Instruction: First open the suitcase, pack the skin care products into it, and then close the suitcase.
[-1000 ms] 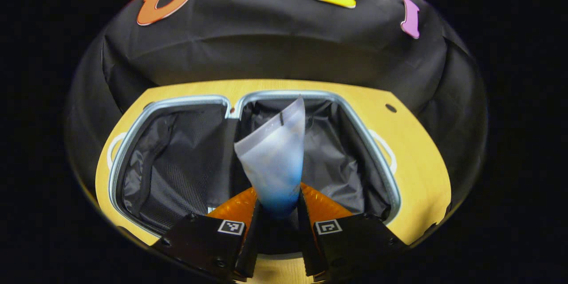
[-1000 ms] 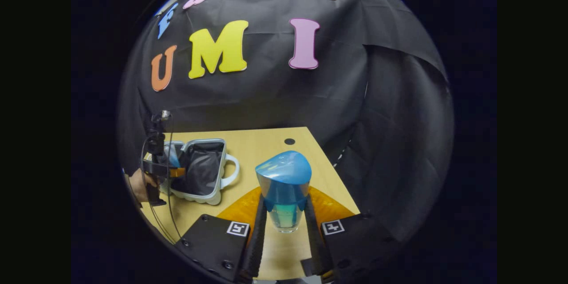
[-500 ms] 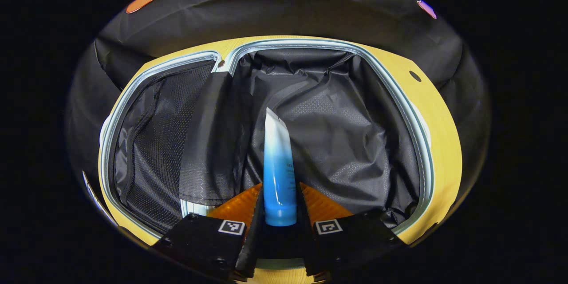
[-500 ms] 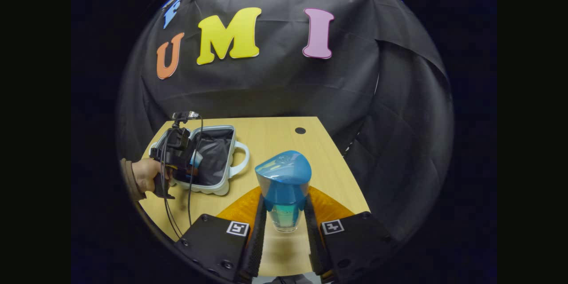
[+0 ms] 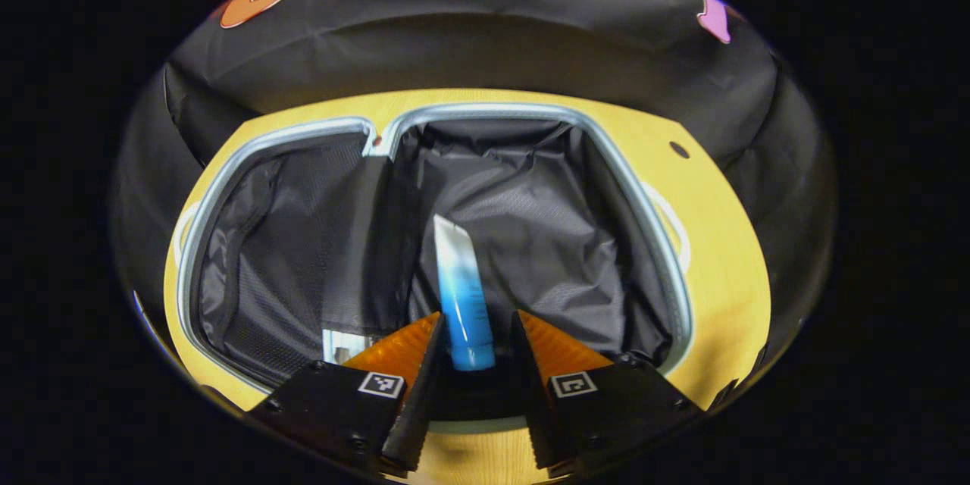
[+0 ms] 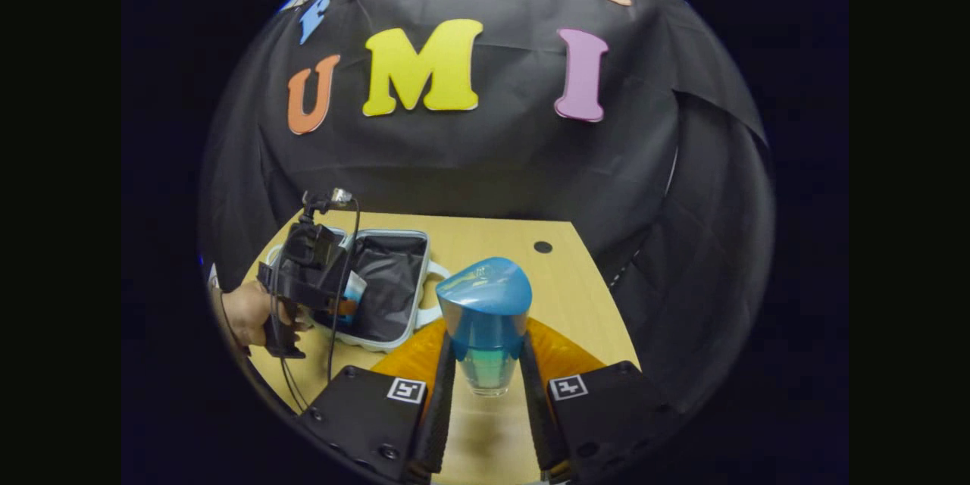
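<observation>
The suitcase lies open on the table, both halves lined in black, with a pale rim. A blue-and-white tube lies in its right half. My left gripper is open, its orange fingers either side of the tube's capped end with gaps showing. In the right gripper view, my right gripper is shut on a clear bottle with a blue domed cap, held above the table right of the suitcase. The left gripper and a hand are over the case's near edge.
The wooden table has a small round hole near its far right corner. A cable hangs from the left gripper. The suitcase's white handle sticks out toward the bottle. The black cloth wall stands close behind.
My left gripper has opened and let go of the tube, which now lies in the suitcase's right half, and has drawn back a little. The right gripper has drifted slightly, still holding the bottle.
</observation>
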